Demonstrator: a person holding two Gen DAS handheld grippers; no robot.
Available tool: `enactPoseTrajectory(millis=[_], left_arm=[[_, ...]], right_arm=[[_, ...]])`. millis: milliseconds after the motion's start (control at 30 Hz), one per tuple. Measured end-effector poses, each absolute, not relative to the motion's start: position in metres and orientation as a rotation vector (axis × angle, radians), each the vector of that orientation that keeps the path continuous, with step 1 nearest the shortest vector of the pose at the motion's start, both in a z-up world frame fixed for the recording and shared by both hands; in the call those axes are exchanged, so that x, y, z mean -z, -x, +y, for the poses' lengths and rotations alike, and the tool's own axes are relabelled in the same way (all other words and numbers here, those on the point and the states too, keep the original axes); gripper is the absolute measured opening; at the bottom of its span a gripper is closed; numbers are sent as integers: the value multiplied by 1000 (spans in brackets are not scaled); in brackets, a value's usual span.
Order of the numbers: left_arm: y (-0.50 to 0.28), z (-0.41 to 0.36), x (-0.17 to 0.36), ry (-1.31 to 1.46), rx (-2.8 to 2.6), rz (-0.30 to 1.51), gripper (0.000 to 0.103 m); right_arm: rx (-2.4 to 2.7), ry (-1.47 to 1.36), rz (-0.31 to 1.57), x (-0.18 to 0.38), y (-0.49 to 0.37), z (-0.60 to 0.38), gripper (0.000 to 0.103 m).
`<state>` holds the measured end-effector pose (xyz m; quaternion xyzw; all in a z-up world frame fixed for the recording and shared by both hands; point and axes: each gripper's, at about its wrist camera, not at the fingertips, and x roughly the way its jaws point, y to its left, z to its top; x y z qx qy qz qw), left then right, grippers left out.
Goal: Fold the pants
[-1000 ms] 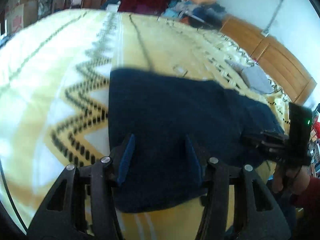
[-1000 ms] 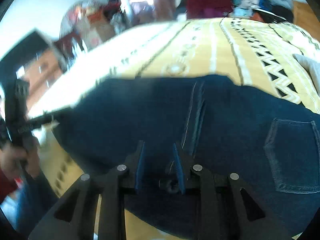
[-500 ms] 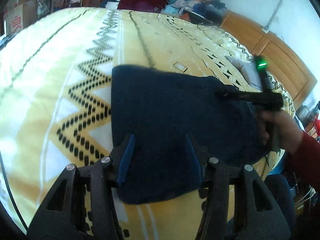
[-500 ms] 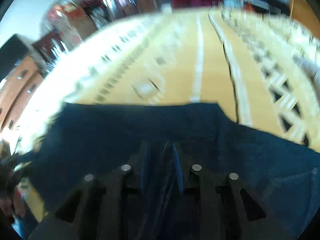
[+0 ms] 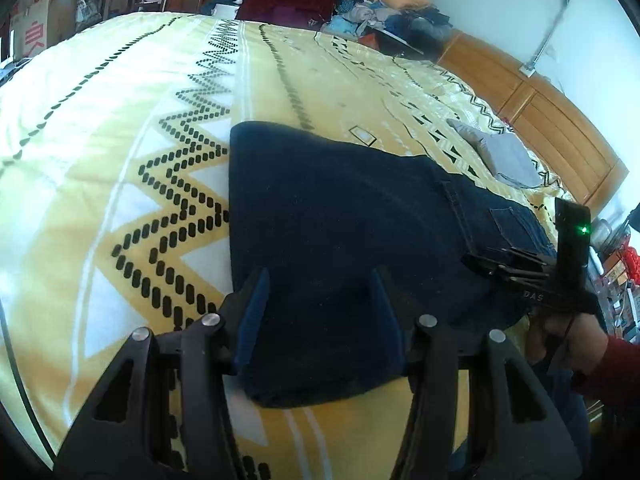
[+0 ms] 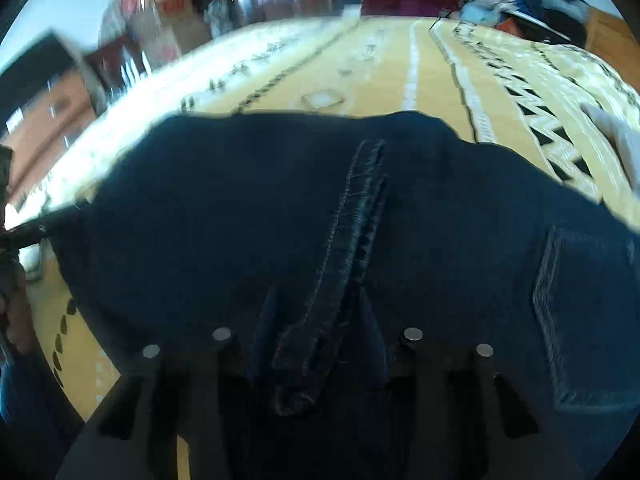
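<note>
Here's the big bed with its yellow and white bedspread point(image 5: 120, 128), black zigzag pattern running across it, filling both views, and a wooden headboard point(image 5: 560, 120) runs along the far right side under a white wall. Spread flat on that bedspread, towards the near edge, lie the dark navy denim pants point(image 5: 340, 208), folded into a broad slab with a stitched back pocket point(image 6: 580, 312) showing on the right. Beyond them, a small grey folded cloth point(image 5: 504, 152) sits well apart, up by the headboard, and a heap of mixed clothes point(image 5: 360, 4) piles up at the far end of the bed. Now the left gripper point(image 5: 320, 292), black with blue pads, hovers over the near end of the pants, fingers standing apart and gripping nothing. Over on the other side, the right gripper point(image 6: 320, 308), held by a hand in a red sleeve point(image 5: 616, 368), sits at the pants' edge; its jaws have just been opening, and the thick stitched seam point(image 6: 352, 240) lies between the fingers, the pads not pressing on it
</note>
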<state>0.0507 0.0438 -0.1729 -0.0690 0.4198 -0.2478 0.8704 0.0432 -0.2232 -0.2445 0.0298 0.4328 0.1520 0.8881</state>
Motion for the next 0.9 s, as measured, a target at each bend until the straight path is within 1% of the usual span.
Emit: enactPoseTrajectory(millis=[67, 200, 233, 300, 367, 400, 500, 533, 600, 667, 733, 800, 833, 900], left_arm=[[-50, 43, 167, 133, 518, 877, 53], [-64, 55, 146, 187, 525, 835, 53], [-70, 55, 143, 172, 516, 835, 55], [-86, 53, 152, 126, 509, 885, 58], [-99, 50, 171, 76, 485, 961, 58], [-104, 50, 178, 73, 489, 996, 56], [-114, 55, 166, 128, 521, 957, 57], [-119, 54, 162, 124, 524, 942, 58], [-140, 49, 157, 126, 552, 939, 58], [-169, 42, 170, 124, 535, 993, 59], [-188, 40, 188, 95, 491, 1060, 62], [-193, 47, 193, 153, 518, 1051, 62], [-192, 52, 191, 183, 534, 1049, 61], [-184, 63, 191, 227, 578, 1034, 61]], right_arm=[[-267, -32, 915, 235, -44, -220, 46], [-295, 33, 821, 205, -22, -197, 47], [-317, 42, 808, 201, -16, -187, 47], [-355, 58, 829, 205, -13, -169, 49], [-356, 100, 893, 225, -17, -153, 50], [-340, 116, 880, 232, -14, -150, 51], [-330, 86, 888, 229, -10, -151, 52], [-330, 80, 893, 230, -11, -152, 52], [-327, 88, 891, 231, -9, -151, 52], [-320, 84, 892, 232, -9, -151, 53], [-316, 81, 898, 229, -9, -152, 53], [-298, 82, 911, 223, -13, -152, 53], [-266, 122, 902, 215, -8, -147, 53], [-260, 255, 801, 198, 13, -128, 54]])
